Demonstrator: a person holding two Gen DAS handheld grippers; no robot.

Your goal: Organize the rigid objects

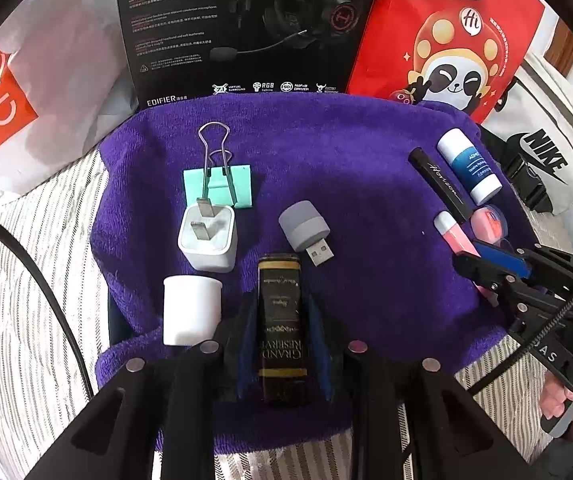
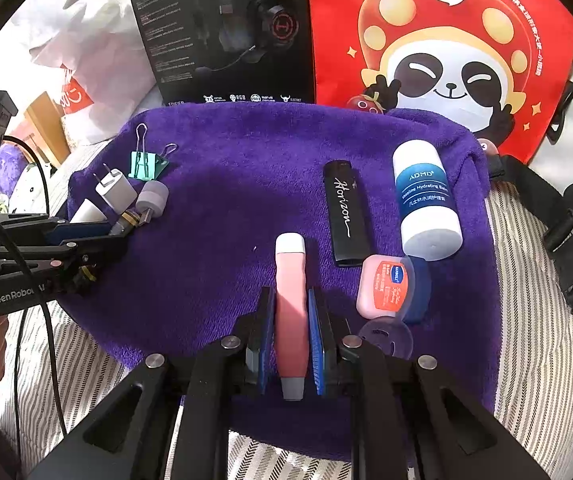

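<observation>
On a purple towel lie two groups of small objects. My left gripper is shut on a black and gold "Grand Reserve" tube, low over the towel's near edge. Beside it are a white cup, a white charger plug, a mint binder clip and a grey USB light. My right gripper is shut on a pink tube with a white cap. To its right lie a black Horizon lighter, a white and blue ADMD balm stick and a pink Vaseline tin.
A black Edifier headset box, a red panda bag, a white Miniso bag and a Nike bag stand behind the towel. Striped bedding surrounds it. Each gripper shows at the edge of the other's view.
</observation>
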